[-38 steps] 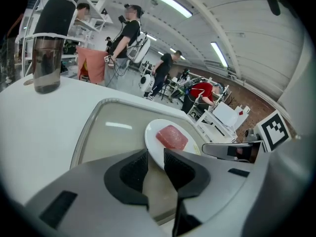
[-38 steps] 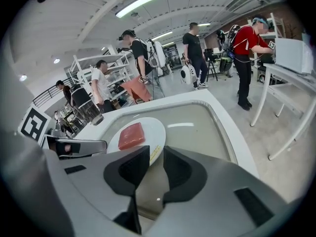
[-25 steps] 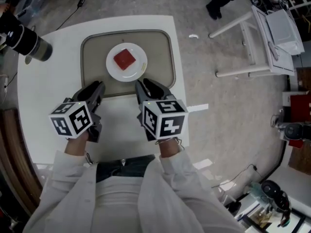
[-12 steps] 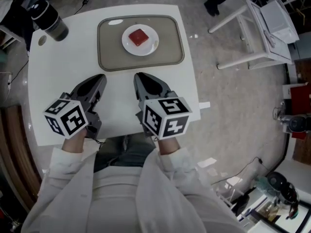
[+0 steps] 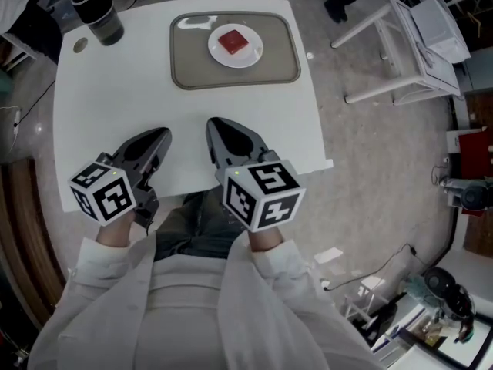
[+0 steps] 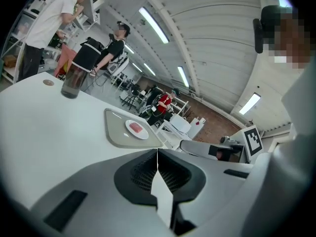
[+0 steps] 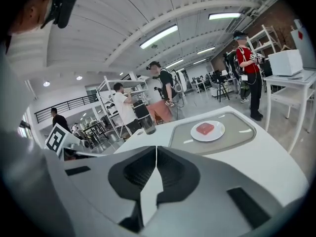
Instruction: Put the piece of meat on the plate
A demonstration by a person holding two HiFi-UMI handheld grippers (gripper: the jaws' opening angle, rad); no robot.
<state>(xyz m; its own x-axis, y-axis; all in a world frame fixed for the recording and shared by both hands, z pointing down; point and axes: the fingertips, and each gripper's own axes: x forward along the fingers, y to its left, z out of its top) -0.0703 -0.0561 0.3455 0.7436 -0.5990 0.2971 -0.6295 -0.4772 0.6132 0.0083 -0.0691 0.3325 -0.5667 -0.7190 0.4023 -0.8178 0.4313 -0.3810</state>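
Surface: we are looking down on a white table [image 5: 115,114], with a grey tray [image 5: 185,68] lying at its far side.
Meat: the piece of meat [image 5: 233,41] is resting on the plate [image 5: 253,55] in the tray.
Left gripper [image 5: 160,136]: hovering at the near edge; its jaws have just been closing, now pressed together on nothing.
Right gripper [image 5: 213,123]: hovering just beside it, jaws pressed together, empty.
Risk: we are judging the task done; a careless reach to the far side could be nudging the plate or tipping the dark tumbler [image 5: 98,10] at the far left.

The left tongs [image 5: 159,136], just closed, and the right tongs [image 5: 215,125] sit shut, empty, side by side.
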